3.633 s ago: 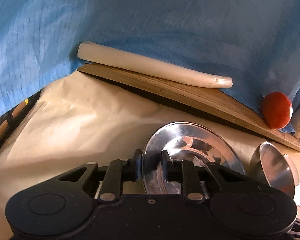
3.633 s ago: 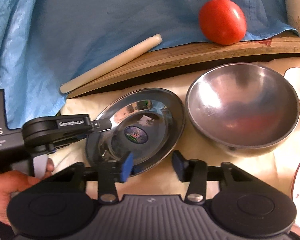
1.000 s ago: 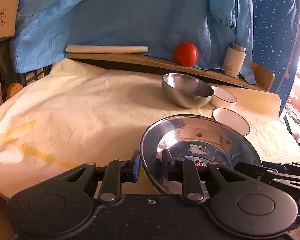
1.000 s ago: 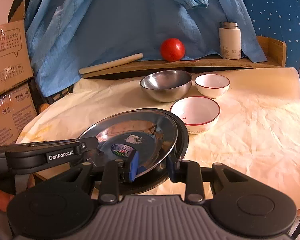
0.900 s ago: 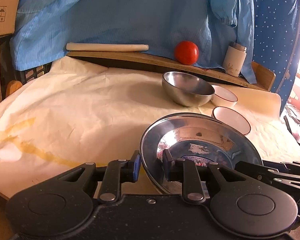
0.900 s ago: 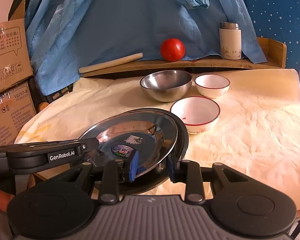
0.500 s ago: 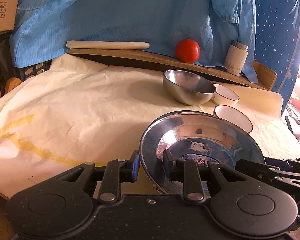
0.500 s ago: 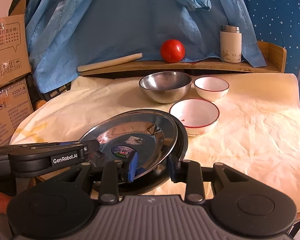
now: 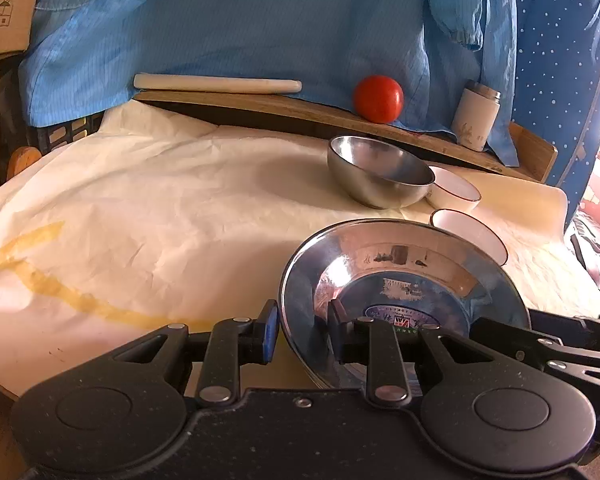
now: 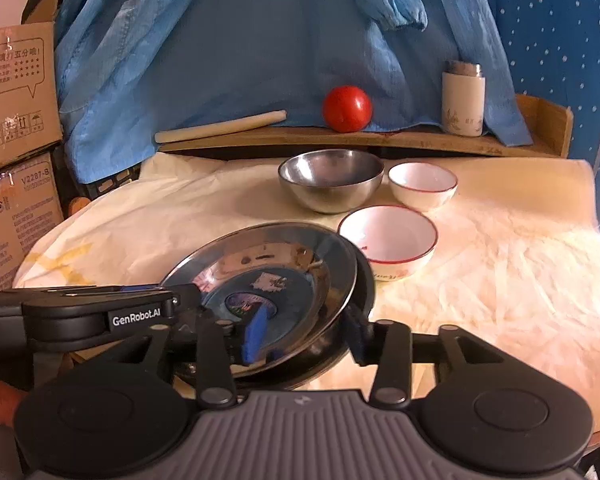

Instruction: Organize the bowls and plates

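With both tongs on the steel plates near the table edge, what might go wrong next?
1. The left tongs pinch only the rim of the steel plate, so it may tip or slip.
2. The lower plate sits near the red-rimmed bowl; shifting it might knock the bowl.
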